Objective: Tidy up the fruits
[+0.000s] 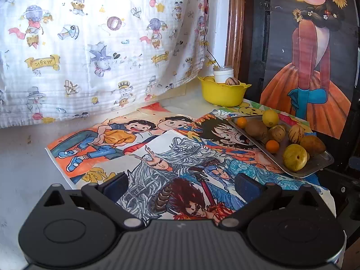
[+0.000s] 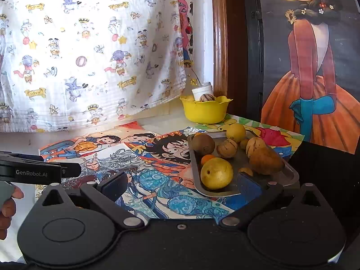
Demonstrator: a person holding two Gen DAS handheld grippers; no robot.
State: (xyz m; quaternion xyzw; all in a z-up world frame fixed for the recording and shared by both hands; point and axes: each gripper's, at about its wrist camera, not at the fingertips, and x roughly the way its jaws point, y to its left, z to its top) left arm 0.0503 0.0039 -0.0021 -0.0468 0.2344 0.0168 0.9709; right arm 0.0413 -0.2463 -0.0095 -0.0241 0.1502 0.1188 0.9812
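Observation:
A metal tray [image 1: 324,160] [image 2: 290,175] at the right holds several fruits: a yellow-green pear [image 1: 294,157] [image 2: 216,173], a kiwi [image 1: 255,128] [image 2: 203,144], a lemon [image 1: 270,118] [image 2: 235,132], small oranges [image 1: 272,146] [image 2: 207,158], striped melons [image 1: 296,133] [image 2: 255,145] and a brown fruit [image 1: 312,145] [image 2: 265,160]. A yellow bowl [image 1: 222,94] [image 2: 205,112] behind holds a striped fruit [image 1: 232,81] [image 2: 207,97]. My left gripper [image 1: 181,185] is open and empty over the drawings. My right gripper [image 2: 181,185] is open and empty; its right finger stands at the tray's near edge.
Coloured drawings [image 1: 157,157] [image 2: 157,168] cover the table. A patterned white cloth [image 1: 101,45] [image 2: 90,56] hangs behind. A white jar [image 1: 223,73] [image 2: 202,90] stands behind the bowl. A poster of a girl [image 1: 315,67] [image 2: 315,67] leans at the right. The left gripper's body [image 2: 33,171] shows at the left.

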